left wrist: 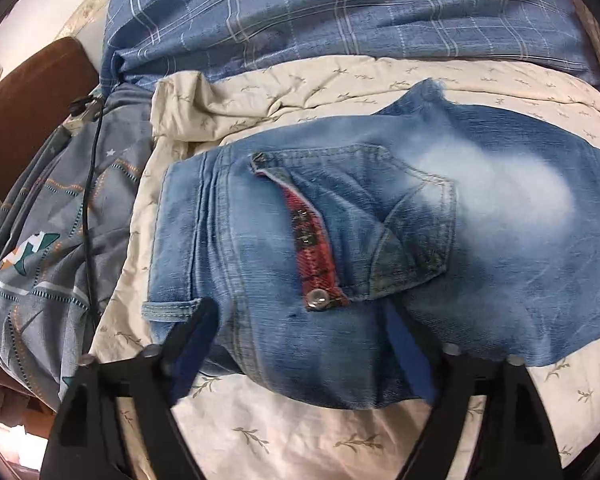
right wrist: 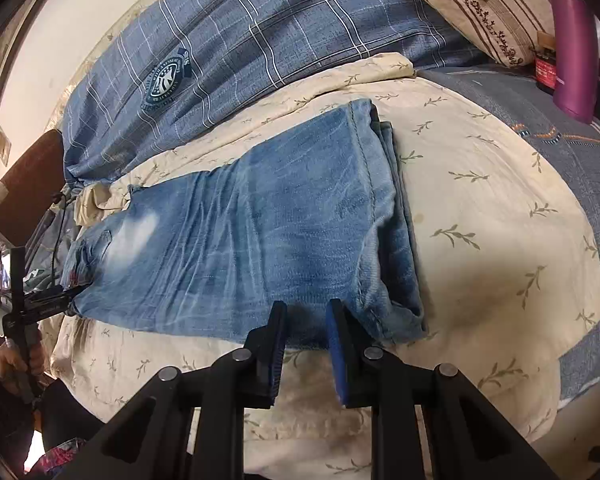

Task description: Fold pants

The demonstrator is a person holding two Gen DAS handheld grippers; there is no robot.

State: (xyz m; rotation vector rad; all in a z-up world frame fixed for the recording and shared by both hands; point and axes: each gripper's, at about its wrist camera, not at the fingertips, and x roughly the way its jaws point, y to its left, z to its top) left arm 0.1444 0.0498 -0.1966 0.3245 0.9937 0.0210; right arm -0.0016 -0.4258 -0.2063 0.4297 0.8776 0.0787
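On the bed, the cream leaf-print sheet (right wrist: 480, 208) lies bare to the right of the faded blue denim pants (right wrist: 260, 240) and in front of them, so a hand can pass there. Behind the pants the bulky blue checked quilt (right wrist: 280, 40) closes the far side. At the right edge stand a purple bottle (right wrist: 572, 52) and a striped floral pillow (right wrist: 484, 4). To the left, a black cable (left wrist: 90, 184) lies over grey patterned bedding (left wrist: 52, 248).
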